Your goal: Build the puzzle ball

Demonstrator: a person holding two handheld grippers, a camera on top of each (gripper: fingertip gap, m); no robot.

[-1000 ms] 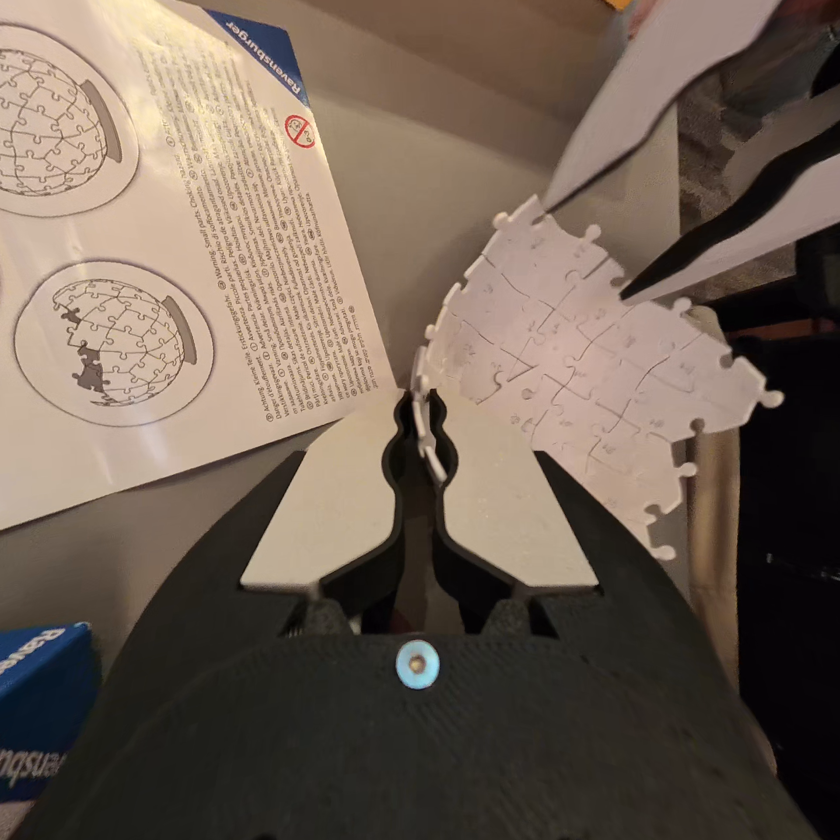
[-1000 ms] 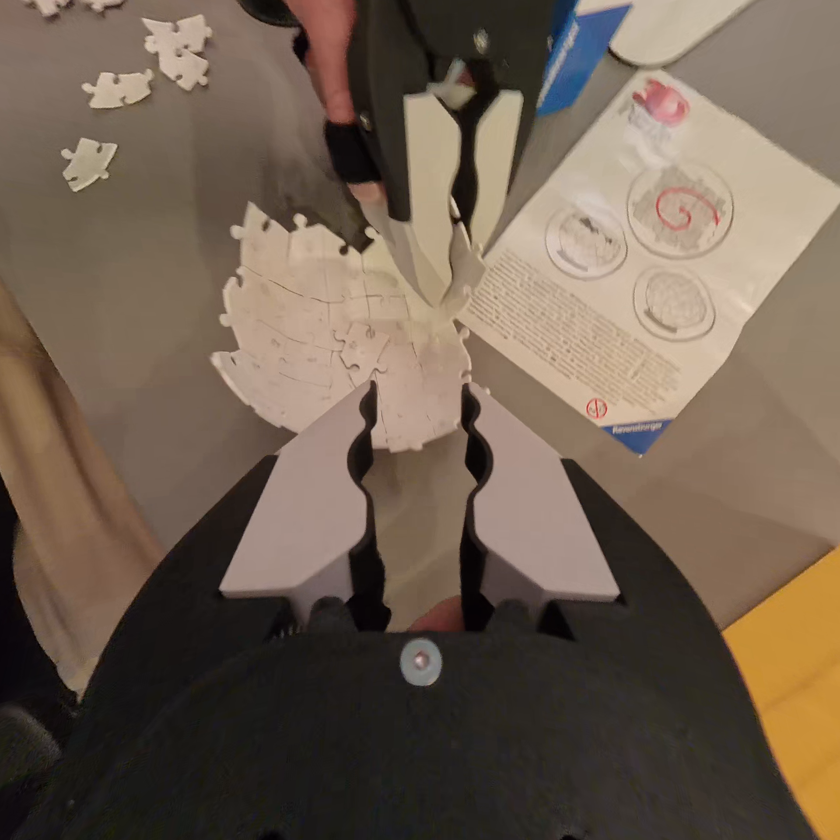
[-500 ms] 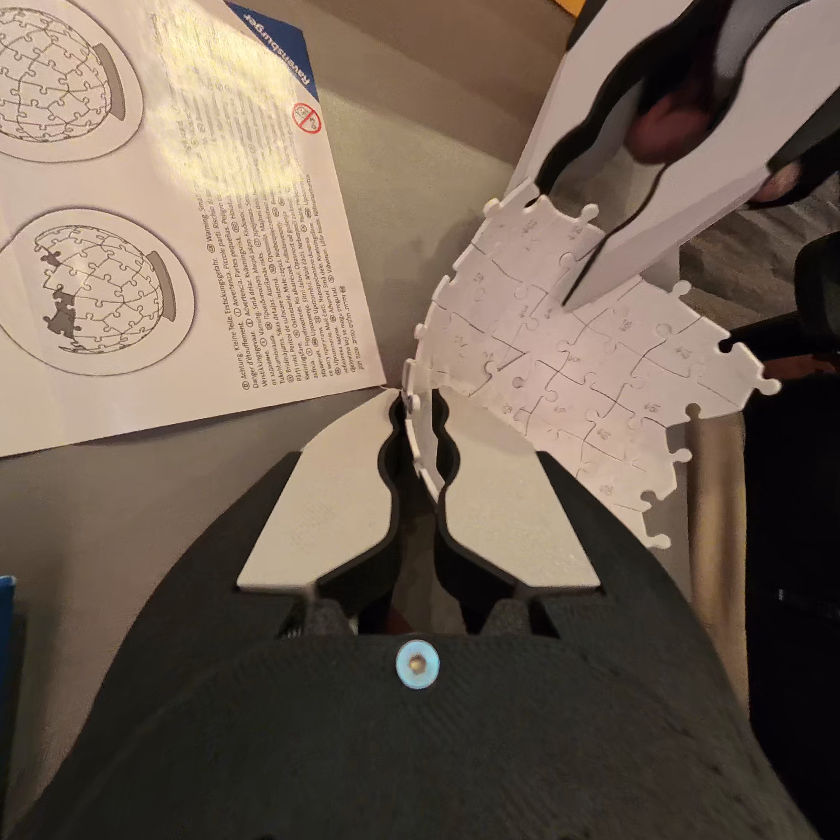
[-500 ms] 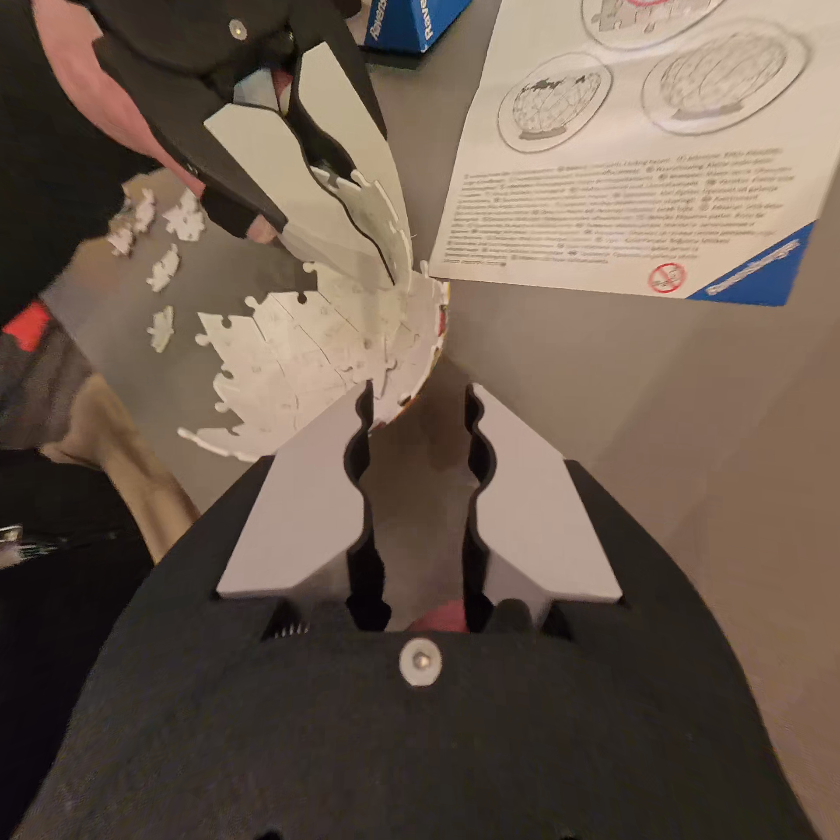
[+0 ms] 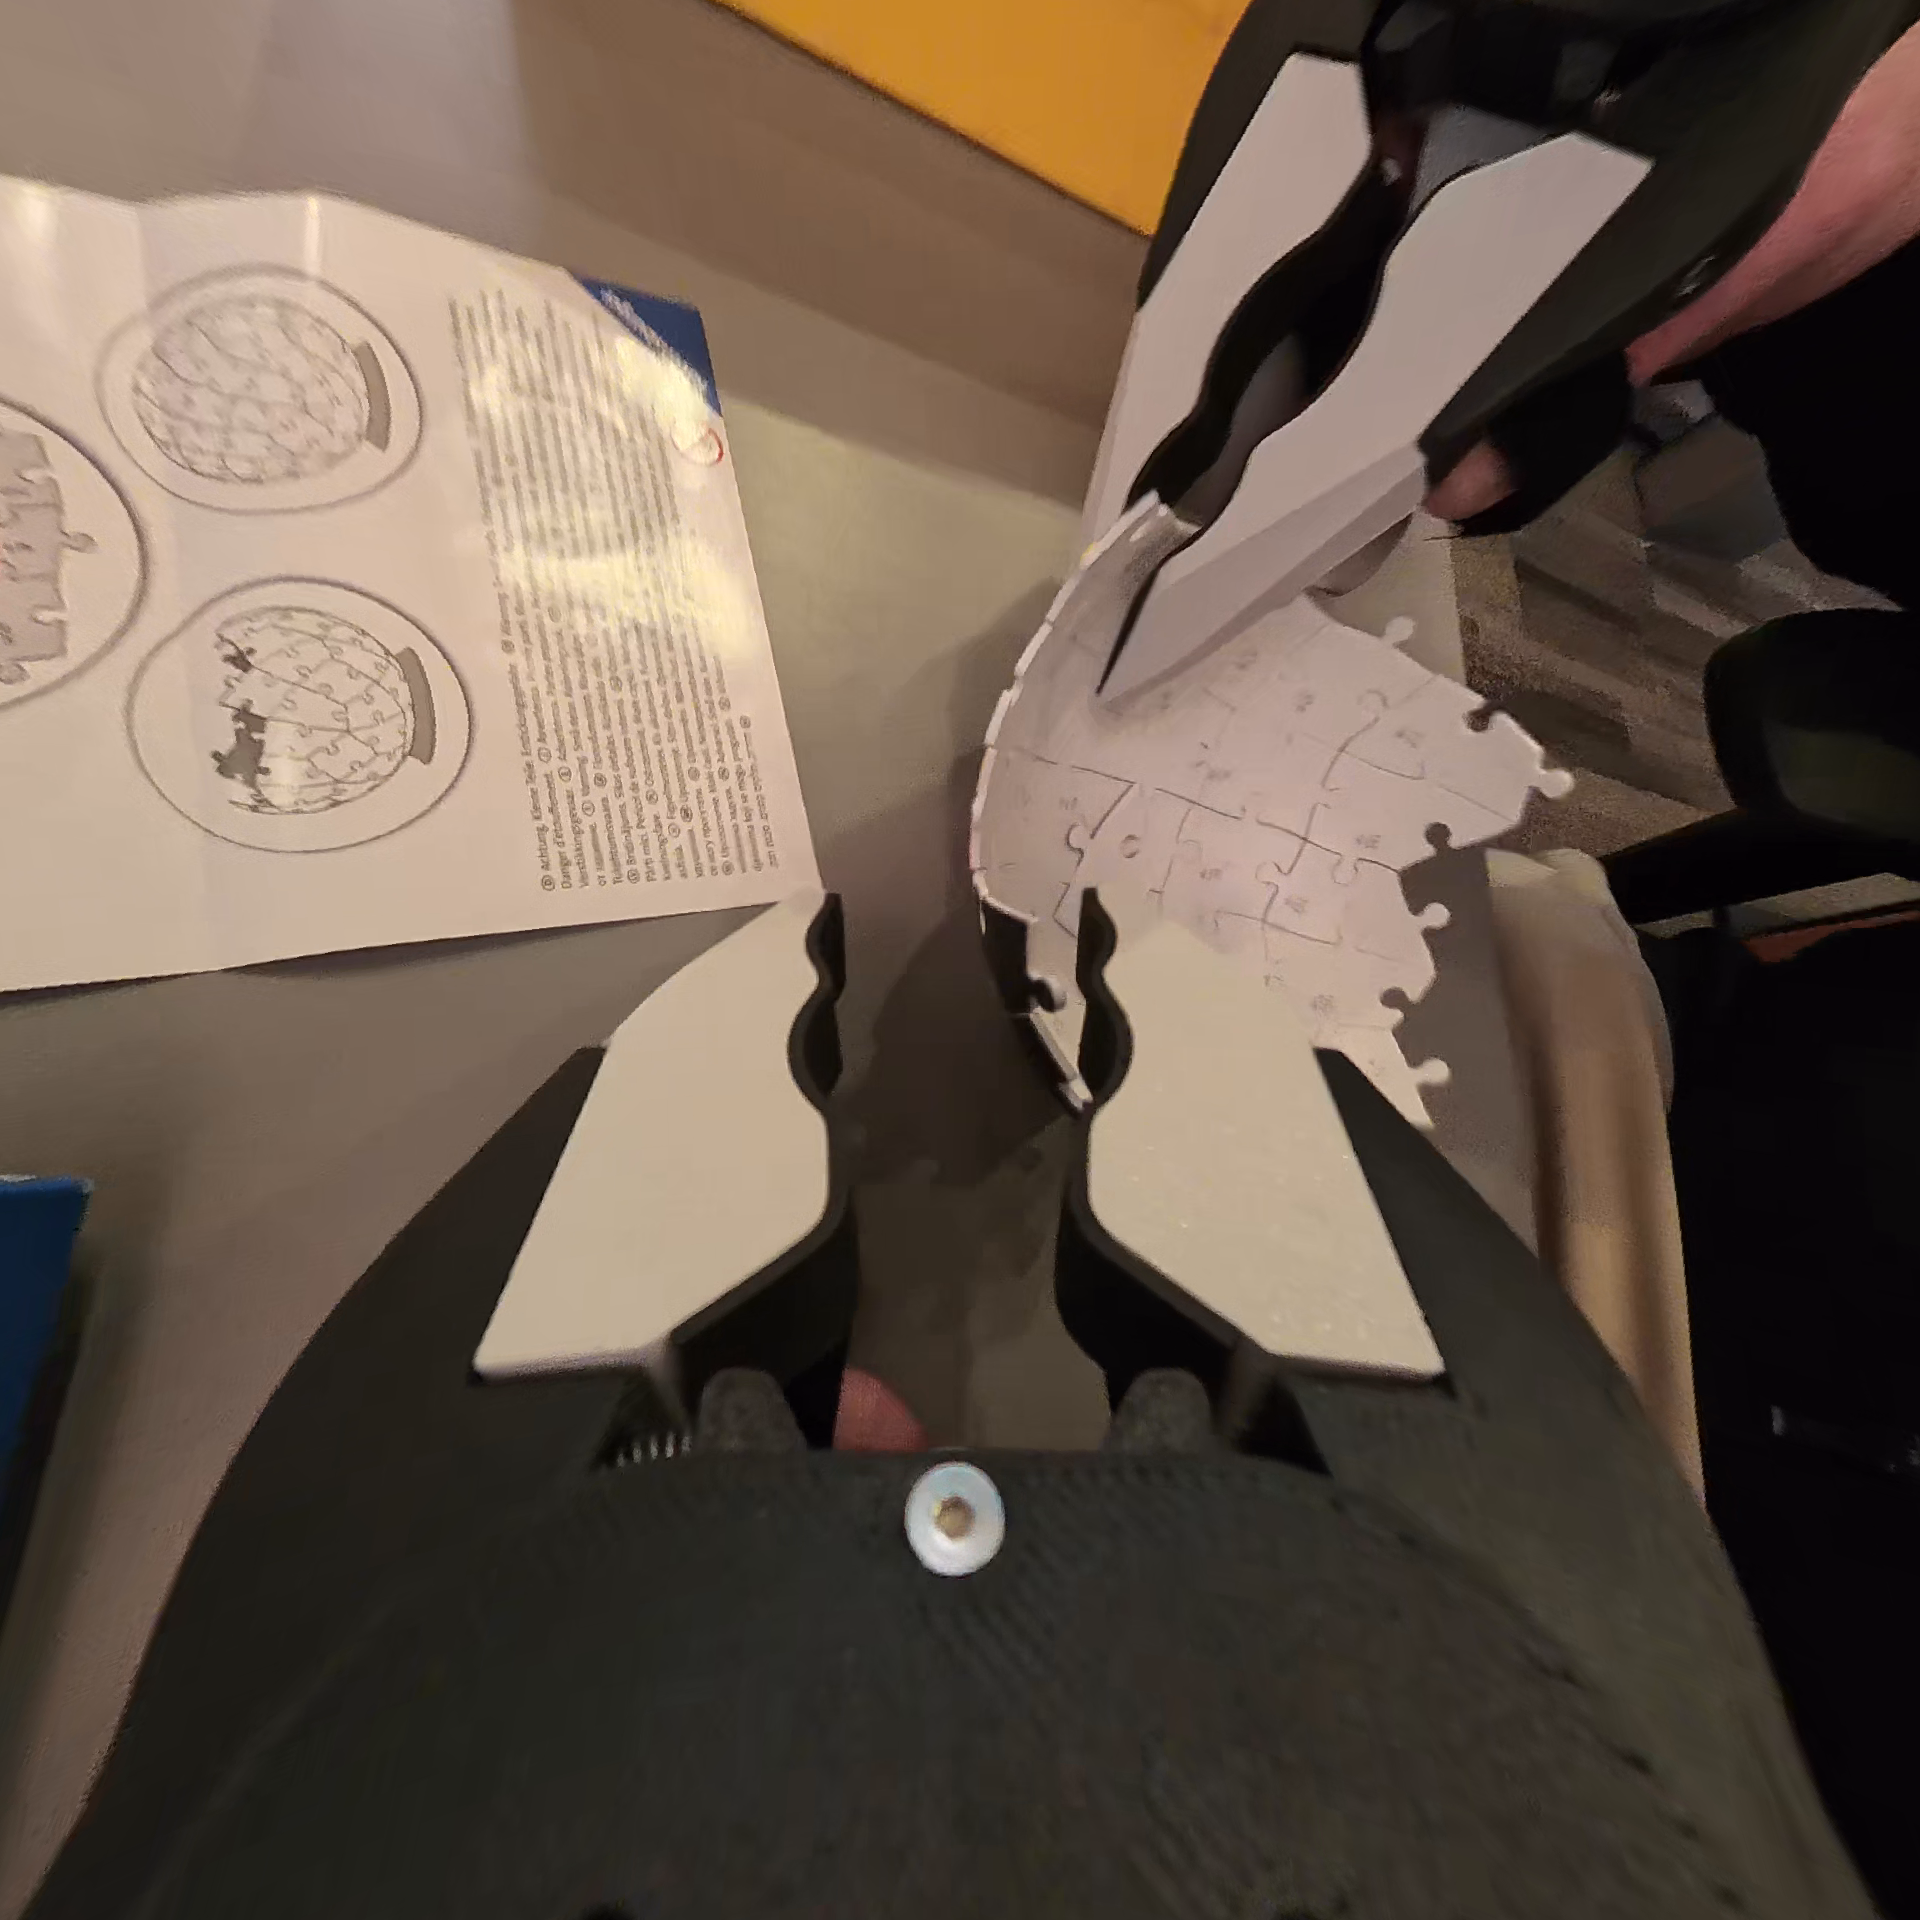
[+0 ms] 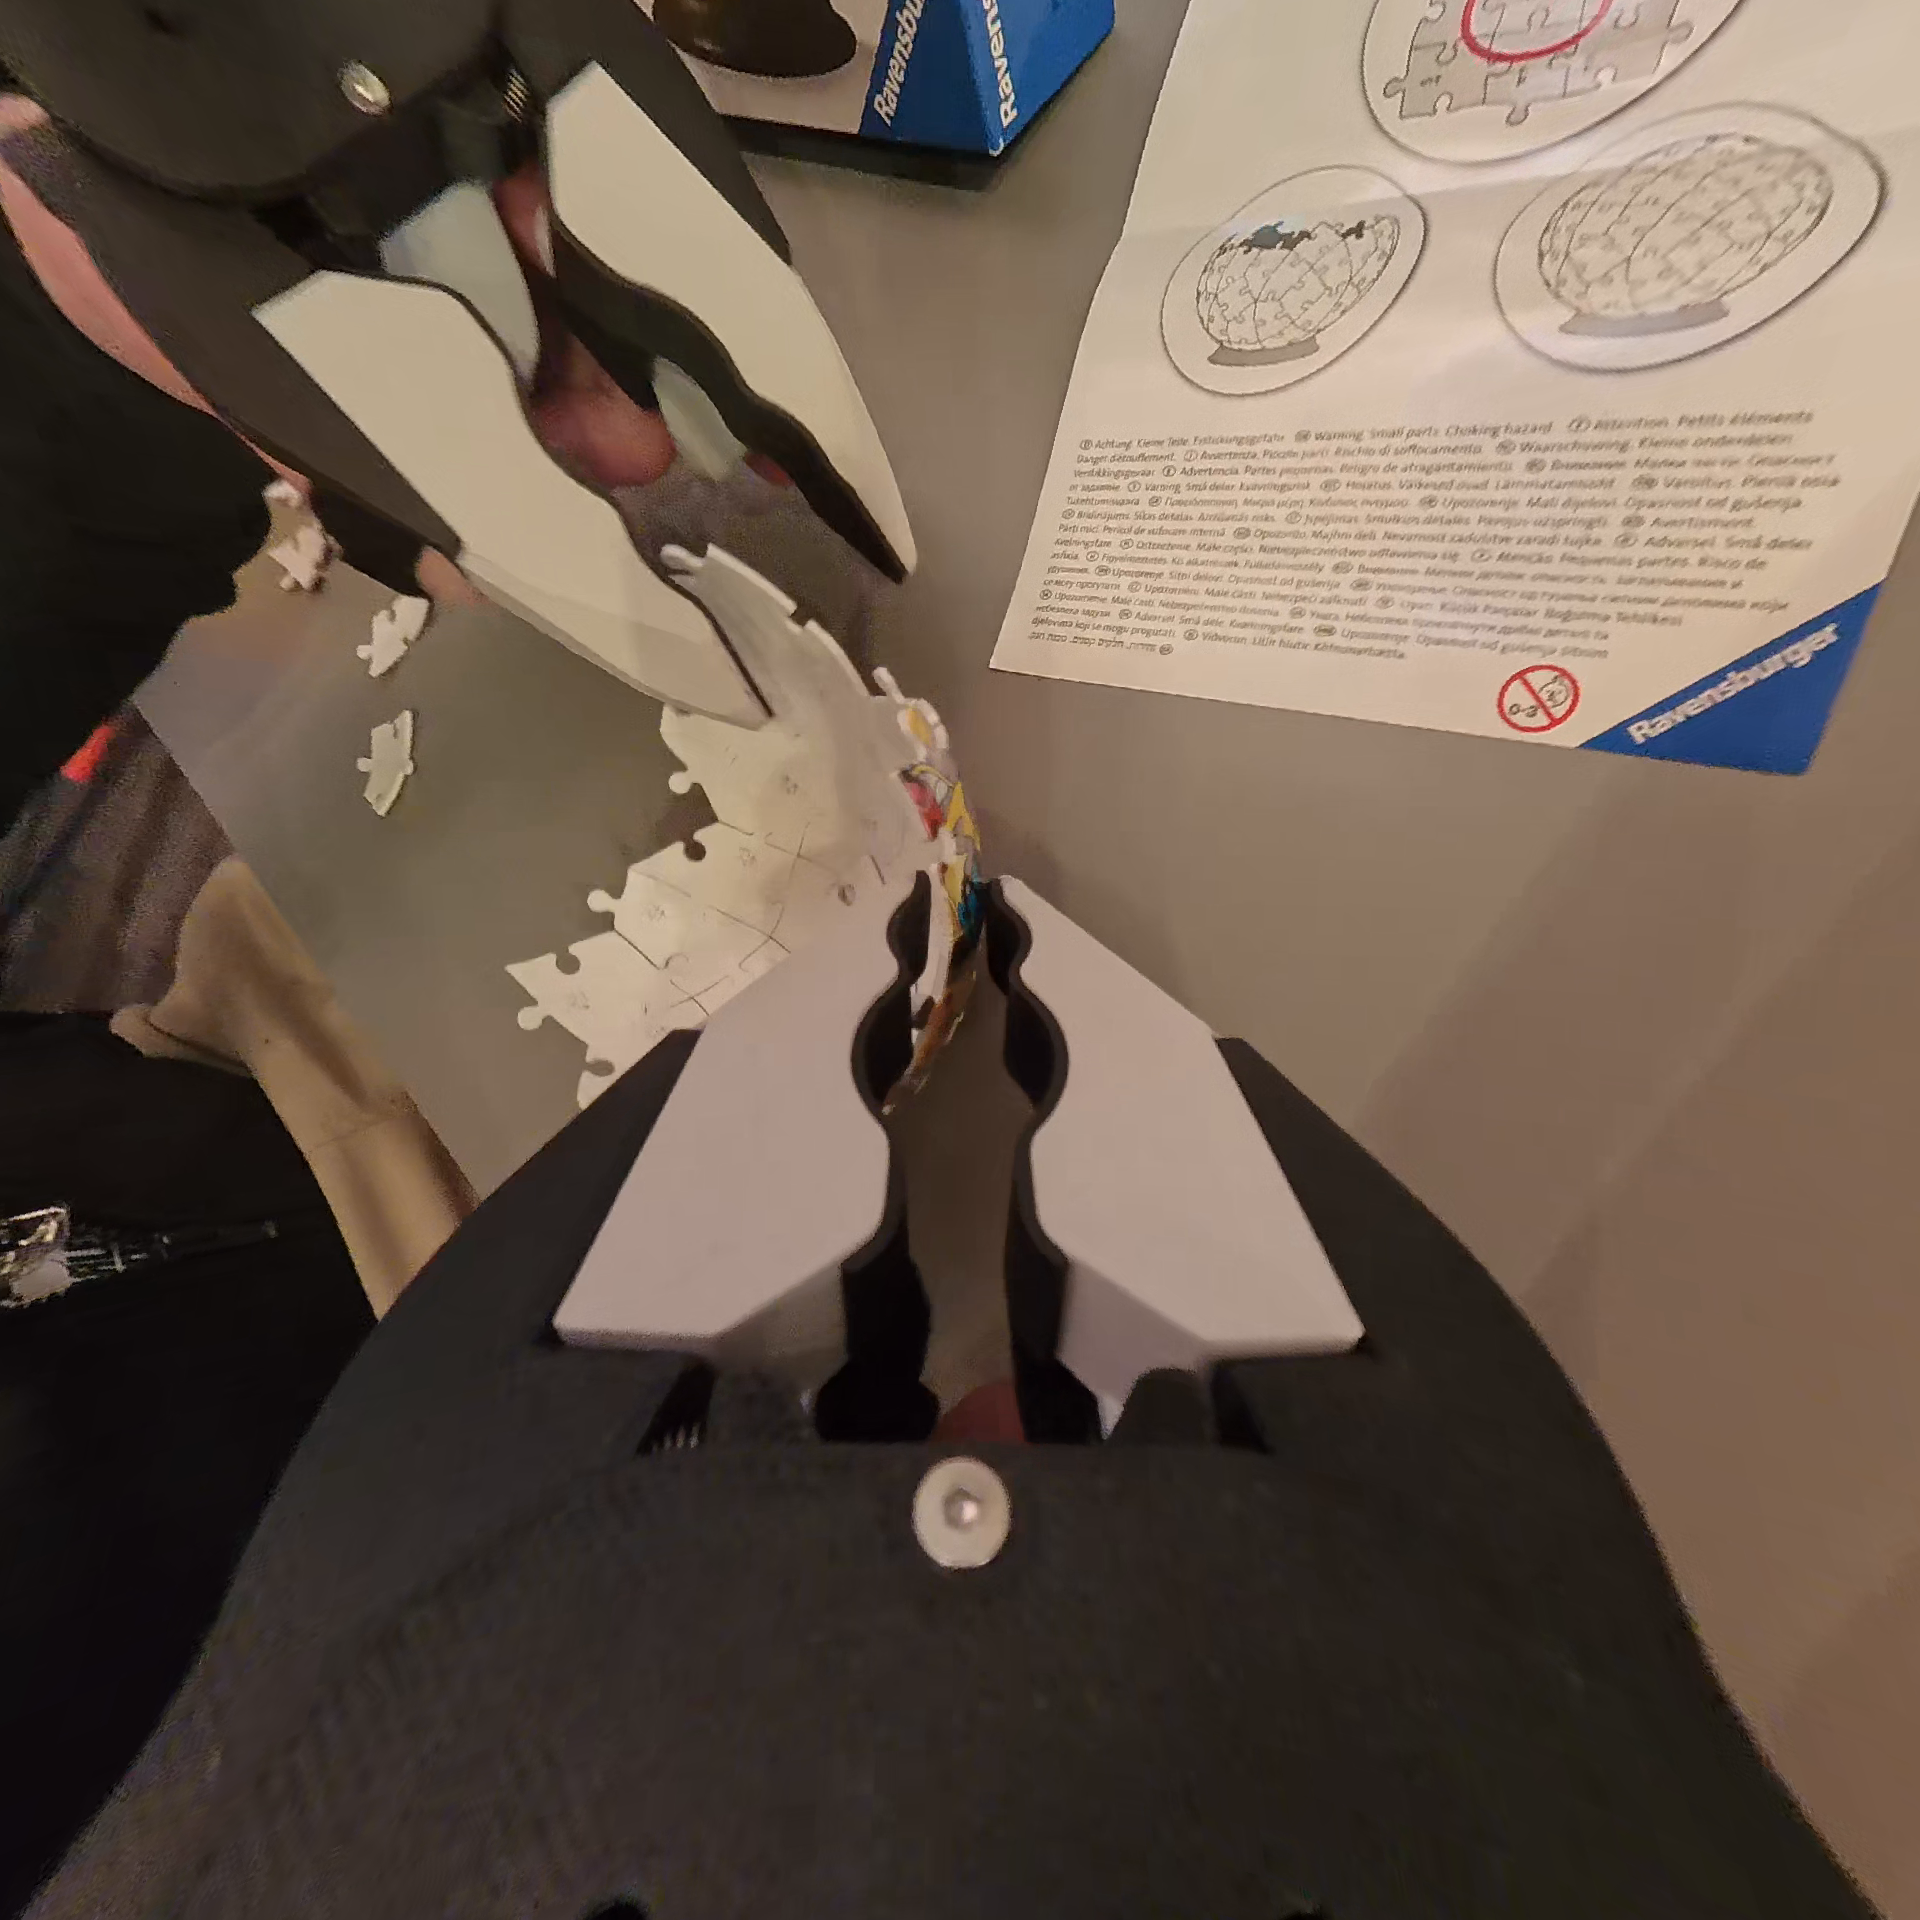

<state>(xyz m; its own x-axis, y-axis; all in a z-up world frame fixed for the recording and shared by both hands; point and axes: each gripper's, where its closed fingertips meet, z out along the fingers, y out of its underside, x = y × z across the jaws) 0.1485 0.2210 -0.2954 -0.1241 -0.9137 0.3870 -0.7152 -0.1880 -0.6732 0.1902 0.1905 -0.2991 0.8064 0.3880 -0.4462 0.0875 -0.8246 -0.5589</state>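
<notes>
White on its inner face, colour-printed on the outer, the curved puzzle shell [image 6: 727,914] sits near the desk's [image 6: 1351,1039] edge, with the person's lap just past it.

The right hand-held gripper [image 6: 951,904] has its fingers drawn close on either side of the shell's rim, the printed face against its right finger; contact looks made but the gap at the tips is too narrow to be sure.

The left hand-held gripper [image 5: 956,914] stands wide open. Its right finger [image 5: 1195,1091] lies against the inside of the shell [image 5: 1226,831], the rim edge just within the gap, and its left finger is clear of it.

In the left wrist view the right hand-held gripper [image 5: 1132,592] straddles the far rim.

The instruction leaflet [image 6: 1455,416] lies flat toward the middle of the desk, well apart from the shell. A blue box [image 6: 966,73] is beyond it. Loose white pieces [image 6: 390,748] are scattered along the near edge.
</notes>
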